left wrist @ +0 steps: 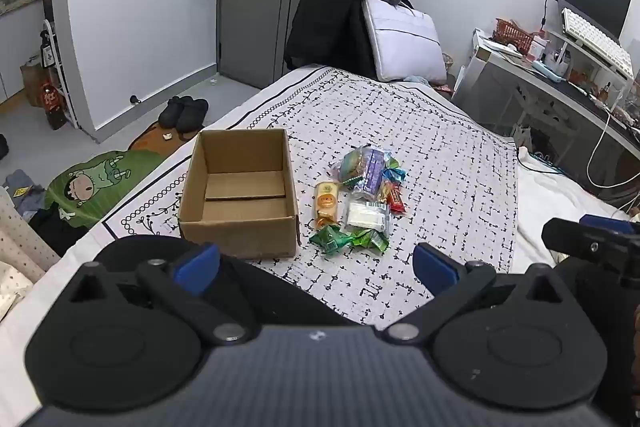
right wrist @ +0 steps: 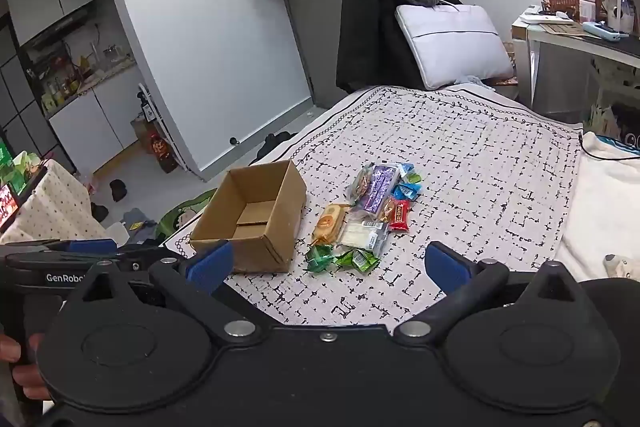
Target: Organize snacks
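Observation:
An empty cardboard box (left wrist: 240, 191) (right wrist: 256, 215) stands open on the patterned bedspread (left wrist: 440, 155) (right wrist: 480, 167). Right of it lies a pile of wrapped snacks (left wrist: 362, 197) (right wrist: 366, 215): an orange pack (left wrist: 326, 203) (right wrist: 329, 223), a white pack (left wrist: 366, 217) (right wrist: 362, 237), green packets (left wrist: 348, 241) (right wrist: 340, 259), a red bar (left wrist: 394, 201) (right wrist: 399, 215) and a purple pack (left wrist: 370, 169) (right wrist: 378, 189). My left gripper (left wrist: 316, 267) is open, hovering short of box and pile, nothing between its fingers. My right gripper (right wrist: 328, 267) is open too, empty, near the green packets.
A dark chair with a grey laptop sleeve (left wrist: 404, 43) (right wrist: 452, 43) stands past the bed's far end. A cluttered desk (left wrist: 560, 79) sits at right, shoes and a floor mat (left wrist: 100, 187) at left. The other gripper's body (left wrist: 592, 239) (right wrist: 60, 267) shows at each view's edge.

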The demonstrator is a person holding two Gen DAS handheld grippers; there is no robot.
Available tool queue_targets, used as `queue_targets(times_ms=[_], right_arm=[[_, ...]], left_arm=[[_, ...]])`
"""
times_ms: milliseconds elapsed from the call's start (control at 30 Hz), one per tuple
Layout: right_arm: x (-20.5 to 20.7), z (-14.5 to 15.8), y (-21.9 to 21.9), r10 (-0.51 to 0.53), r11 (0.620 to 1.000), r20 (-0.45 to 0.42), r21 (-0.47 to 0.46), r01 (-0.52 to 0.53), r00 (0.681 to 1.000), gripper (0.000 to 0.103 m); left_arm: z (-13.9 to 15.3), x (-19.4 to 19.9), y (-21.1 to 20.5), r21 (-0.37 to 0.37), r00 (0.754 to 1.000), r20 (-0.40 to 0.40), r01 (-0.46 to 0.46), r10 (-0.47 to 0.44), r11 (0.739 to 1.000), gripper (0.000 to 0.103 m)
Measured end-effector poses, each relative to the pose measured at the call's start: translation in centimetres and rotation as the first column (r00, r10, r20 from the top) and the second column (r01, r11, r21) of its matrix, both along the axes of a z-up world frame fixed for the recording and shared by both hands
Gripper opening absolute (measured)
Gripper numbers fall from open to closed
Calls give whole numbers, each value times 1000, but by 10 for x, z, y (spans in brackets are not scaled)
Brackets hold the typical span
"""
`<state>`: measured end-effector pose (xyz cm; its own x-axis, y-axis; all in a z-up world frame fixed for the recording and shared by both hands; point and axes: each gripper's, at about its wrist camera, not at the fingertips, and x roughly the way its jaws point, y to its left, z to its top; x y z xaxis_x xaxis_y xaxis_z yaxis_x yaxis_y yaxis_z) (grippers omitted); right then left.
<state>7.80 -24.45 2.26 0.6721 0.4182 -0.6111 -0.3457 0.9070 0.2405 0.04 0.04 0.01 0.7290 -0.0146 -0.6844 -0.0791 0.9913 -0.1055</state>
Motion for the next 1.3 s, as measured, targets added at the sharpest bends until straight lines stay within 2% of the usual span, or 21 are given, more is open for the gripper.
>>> queue_targets(times_ms=[267, 533, 600, 1300], right_arm=[[3, 7, -13, -6, 1000, 0, 1, 6, 1000, 103], [1, 4, -7, -14, 1000, -4, -7, 14, 1000, 103], [1, 4, -7, -14, 1000, -4, -7, 14, 1000, 103], [1, 0, -4, -5, 1000, -15, -21, 5, 1000, 103]], left_arm=[[-1, 0, -1, -2, 1000, 3, 2, -2, 1000, 103], [14, -11, -11, 1, 1000, 24, 0, 0, 1000, 103], [9, -4, 6, -18, 1000, 21, -4, 5, 1000, 103], [4, -4, 5, -14, 1000, 17, 5, -5, 1000, 103]])
